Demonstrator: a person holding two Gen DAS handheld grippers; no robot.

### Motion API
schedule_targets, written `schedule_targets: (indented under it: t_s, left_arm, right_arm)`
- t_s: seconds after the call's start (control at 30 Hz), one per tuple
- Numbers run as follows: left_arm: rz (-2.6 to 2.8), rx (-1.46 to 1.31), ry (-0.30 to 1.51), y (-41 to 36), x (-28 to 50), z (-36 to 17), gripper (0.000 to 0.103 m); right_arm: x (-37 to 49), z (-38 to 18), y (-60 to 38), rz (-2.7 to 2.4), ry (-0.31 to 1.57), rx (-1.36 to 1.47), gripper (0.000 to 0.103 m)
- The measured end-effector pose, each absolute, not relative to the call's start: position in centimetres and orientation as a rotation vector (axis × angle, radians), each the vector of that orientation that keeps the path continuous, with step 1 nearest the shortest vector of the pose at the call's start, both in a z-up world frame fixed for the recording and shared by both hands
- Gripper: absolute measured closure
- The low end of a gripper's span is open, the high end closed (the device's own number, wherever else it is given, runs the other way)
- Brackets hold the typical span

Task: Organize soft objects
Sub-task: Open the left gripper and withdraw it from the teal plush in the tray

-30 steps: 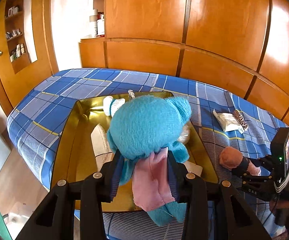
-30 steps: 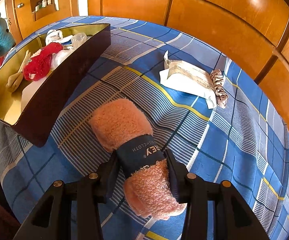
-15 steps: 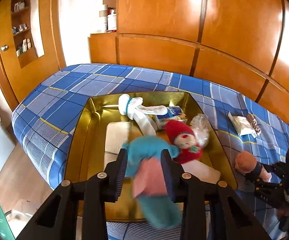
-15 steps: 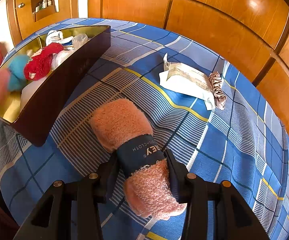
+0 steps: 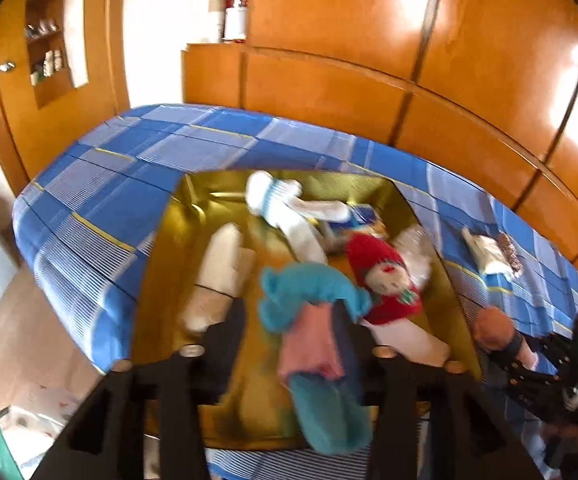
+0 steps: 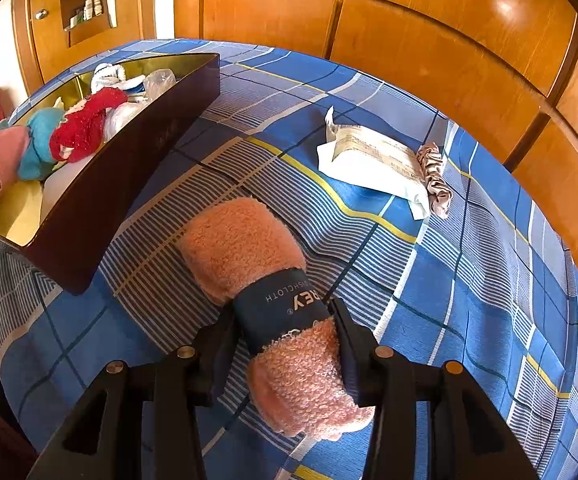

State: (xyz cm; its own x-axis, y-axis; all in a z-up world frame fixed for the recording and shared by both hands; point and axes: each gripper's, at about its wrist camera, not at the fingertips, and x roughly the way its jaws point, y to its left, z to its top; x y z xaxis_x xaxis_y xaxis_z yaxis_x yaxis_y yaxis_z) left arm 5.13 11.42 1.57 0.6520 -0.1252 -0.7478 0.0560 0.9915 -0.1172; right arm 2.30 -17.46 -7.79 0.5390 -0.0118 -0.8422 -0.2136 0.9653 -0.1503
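Observation:
In the left wrist view, my left gripper (image 5: 291, 316) is open over the gold tray (image 5: 165, 264). The teal plush toy with a pink cloth (image 5: 313, 320) lies in the tray, against the right finger and clear of the left one. A red-and-white doll (image 5: 385, 280), white socks (image 5: 289, 208) and a rolled white cloth (image 5: 221, 264) lie in the tray too. In the right wrist view, my right gripper (image 6: 285, 316) is shut on a rolled peach dishcloth (image 6: 241, 244) with a dark blue band, resting on the blue plaid bedspread (image 6: 469, 280). The tray (image 6: 129, 152) sits to its left.
A white packet (image 6: 373, 156) and a beige scrunchie (image 6: 435, 176) lie on the bedspread beyond the dishcloth. Wooden wardrobe panels (image 6: 449, 40) run behind the bed. The bed edge and floor (image 5: 17, 320) lie to the left.
My left gripper opened and let go of the teal plush, which dropped into the tray. The left camera pulled back slightly. My right gripper stayed shut on the dishcloth without moving.

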Motion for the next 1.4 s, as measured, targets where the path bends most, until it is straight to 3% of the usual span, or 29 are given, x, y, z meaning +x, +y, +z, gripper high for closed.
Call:
schedule_targets:
  t_s: [0.17, 0.23, 0.33, 0.43, 0.8, 1.03, 1.4]
  left_arm:
    - [-0.125, -0.015, 0.898, 9.1, 5.2, 0.2, 0.045]
    - [-0.103, 0.032, 0.907, 8.5, 5.6, -0.5, 0.066]
    - [-0.075, 0.069, 0.940, 8.3, 6.7, -2.0, 0.073]
    - [-0.026, 0.077, 0.953, 9.2, 7.6, -3.1, 0.074]
    - [0.007, -0.001, 0.893, 10.3, 6.7, -2.0, 0.062]
    - [0.018, -0.045, 0.803, 10.7, 4.6, 0.7, 0.046]
    - [0.013, -0.061, 0.727, 10.5, 2.3, 2.9, 0.041]
  right_arm:
    - [2.3, -7.8, -17.4, 0.116, 0.994, -0.245, 0.057]
    - [2.3, -7.8, -17.4, 0.114, 0.993, -0.243, 0.057]
    - [2.2, -7.7, -17.3, 0.111, 0.992, -0.240, 0.057]
    - [2.3, -7.7, -17.3, 0.106, 0.993, -0.237, 0.057]
    - [2.3, -7.8, -17.1, 0.081, 0.991, -0.240, 0.057]
    - [2.4, -7.7, -17.2, 0.059, 0.994, -0.221, 0.059]
    - [3.3, -6.3, -18.7, 0.050, 1.034, -0.024, 0.061]
